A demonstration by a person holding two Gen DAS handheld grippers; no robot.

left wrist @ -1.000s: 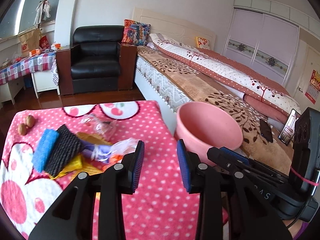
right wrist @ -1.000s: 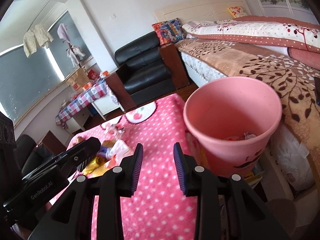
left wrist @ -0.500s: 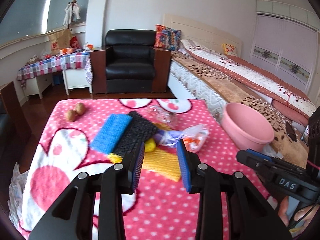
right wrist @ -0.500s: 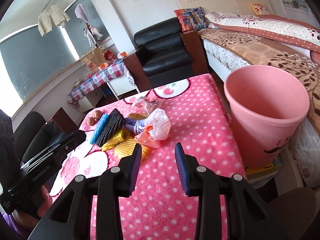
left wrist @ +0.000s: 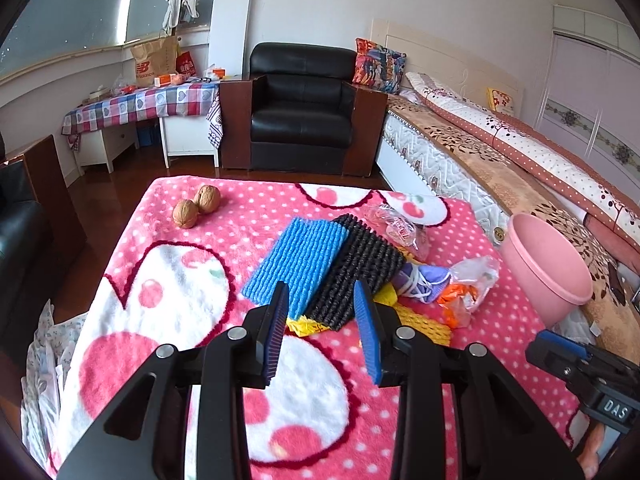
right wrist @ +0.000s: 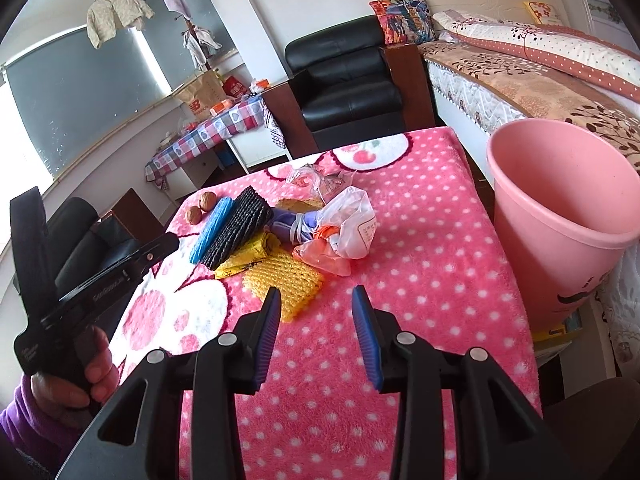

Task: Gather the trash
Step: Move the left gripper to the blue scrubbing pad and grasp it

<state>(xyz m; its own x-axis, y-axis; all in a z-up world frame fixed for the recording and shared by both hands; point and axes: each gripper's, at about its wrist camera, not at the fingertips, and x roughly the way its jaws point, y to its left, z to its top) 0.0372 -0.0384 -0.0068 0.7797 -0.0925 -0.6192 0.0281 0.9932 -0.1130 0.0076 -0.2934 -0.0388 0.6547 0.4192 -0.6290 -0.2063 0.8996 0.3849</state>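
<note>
A heap of trash lies on the pink dotted blanket (left wrist: 168, 280): a blue foam pad (left wrist: 296, 260), a black foam pad (left wrist: 356, 268), a yellow foam net (right wrist: 284, 280), a purple wrapper (left wrist: 420, 280), a clear bag with orange scraps (right wrist: 352, 228) and a crumpled clear wrapper (left wrist: 396, 228). A pink bin (right wrist: 560, 208) stands off the table's right edge, also in the left wrist view (left wrist: 544, 264). My left gripper (left wrist: 322, 328) is open and empty just short of the pads. My right gripper (right wrist: 316, 328) is open and empty just short of the yellow net.
Two walnuts (left wrist: 196, 206) sit at the table's far left. A black armchair (left wrist: 300, 108) and a checked side table (left wrist: 140, 108) stand behind. A bed (left wrist: 500, 152) runs along the right, behind the bin.
Both grippers have swung left, away from the bin and toward the trash heap, and drawn back over the table. Both stay open and empty.
</note>
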